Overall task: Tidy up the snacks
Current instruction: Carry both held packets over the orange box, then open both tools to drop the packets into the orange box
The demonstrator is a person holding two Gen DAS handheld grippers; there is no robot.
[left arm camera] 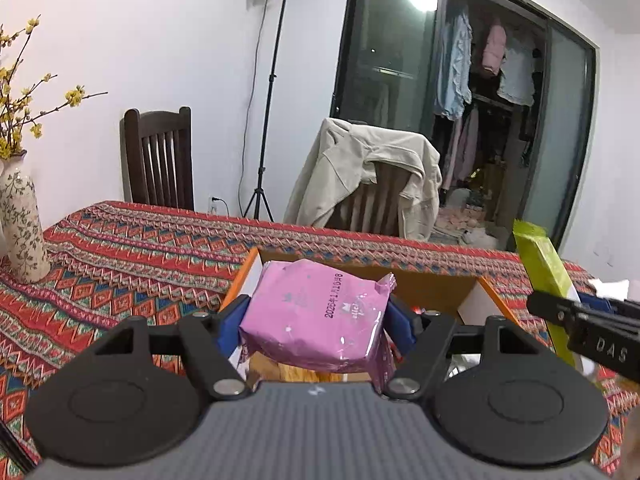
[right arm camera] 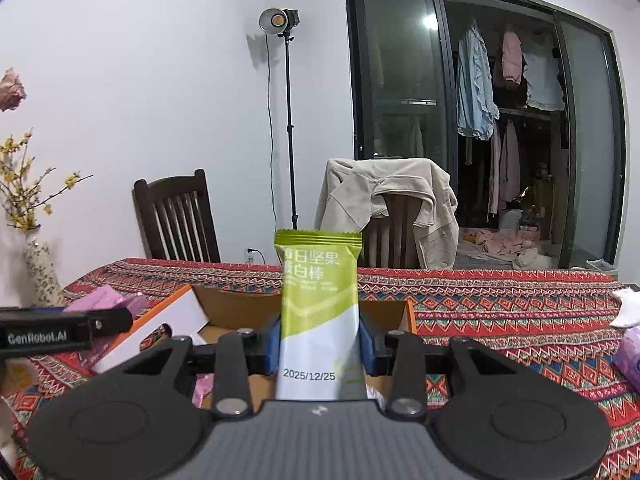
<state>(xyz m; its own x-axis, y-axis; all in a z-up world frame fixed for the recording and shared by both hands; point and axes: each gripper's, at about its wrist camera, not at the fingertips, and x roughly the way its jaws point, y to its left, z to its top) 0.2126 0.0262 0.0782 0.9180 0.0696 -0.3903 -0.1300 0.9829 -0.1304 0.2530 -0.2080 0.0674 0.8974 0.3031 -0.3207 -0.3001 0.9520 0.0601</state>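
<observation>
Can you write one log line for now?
left gripper: holds pink packet | right gripper: holds green bar | above box

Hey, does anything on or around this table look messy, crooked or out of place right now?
Mostly tidy. A beige jacket hangs crookedly over a chair, and clothes lie on the floor beyond the glass door. The pink packet and green bar are gripped over the open box.
</observation>
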